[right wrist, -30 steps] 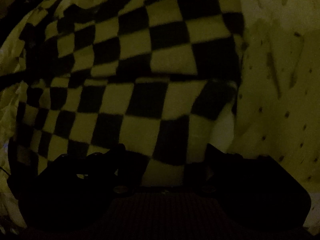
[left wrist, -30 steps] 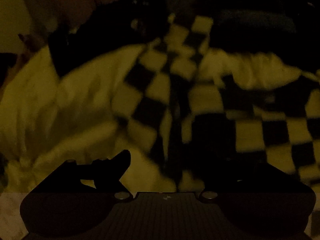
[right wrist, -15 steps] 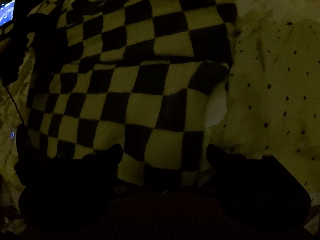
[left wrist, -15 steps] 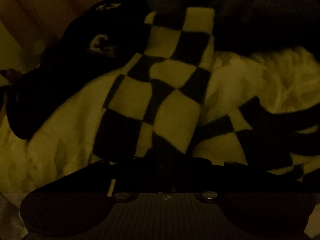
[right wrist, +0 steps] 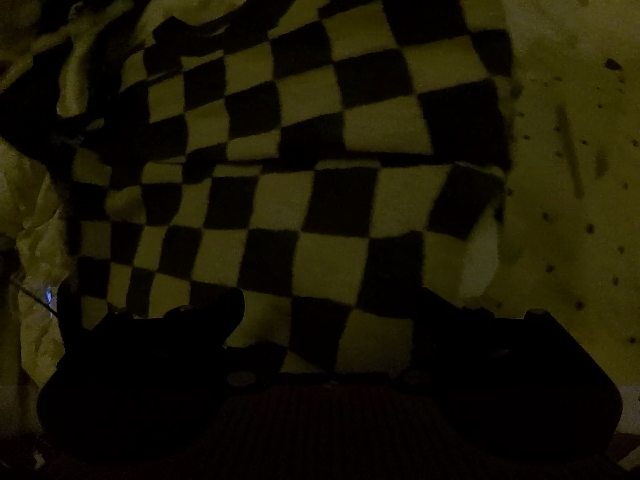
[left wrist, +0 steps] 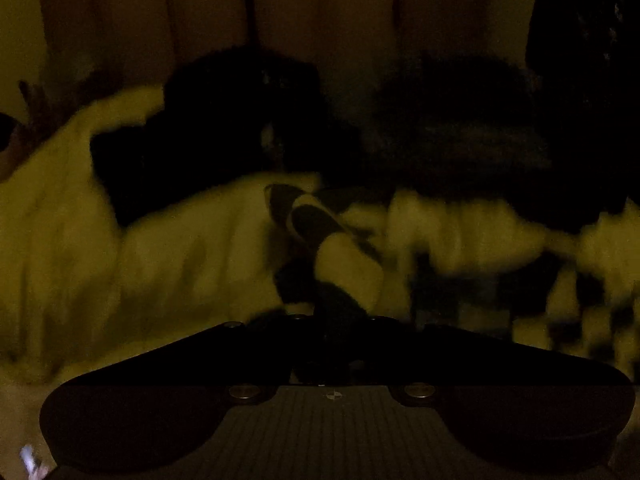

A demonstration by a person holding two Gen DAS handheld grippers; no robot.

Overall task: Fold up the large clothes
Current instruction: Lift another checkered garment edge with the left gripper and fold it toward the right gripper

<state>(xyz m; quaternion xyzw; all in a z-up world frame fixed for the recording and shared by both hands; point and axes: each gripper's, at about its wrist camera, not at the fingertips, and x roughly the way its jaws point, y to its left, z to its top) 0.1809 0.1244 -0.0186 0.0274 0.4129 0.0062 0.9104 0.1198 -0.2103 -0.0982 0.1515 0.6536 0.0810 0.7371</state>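
The scene is very dark. A black-and-white checkered garment [right wrist: 320,152] lies spread and partly folded on a pale bed. In the left wrist view a narrow strip of the checkered garment [left wrist: 340,256] runs up from my left gripper [left wrist: 332,320], whose jaws are closed on it. My right gripper [right wrist: 332,312] is open, its two dark fingers [right wrist: 224,312] apart, over the garment's near edge with checkered cloth between them.
A pale sheet with small dark dots [right wrist: 580,200] lies to the right of the garment. Crumpled pale bedding [left wrist: 140,256] is at the left. Dark items [left wrist: 224,128] sit at the far side, with a curtain or wall [left wrist: 320,12] behind.
My left gripper went from open to shut on a piece of the checkered garment and has lifted it, the view tilting up. My right gripper stays open over the garment, shifted slightly.
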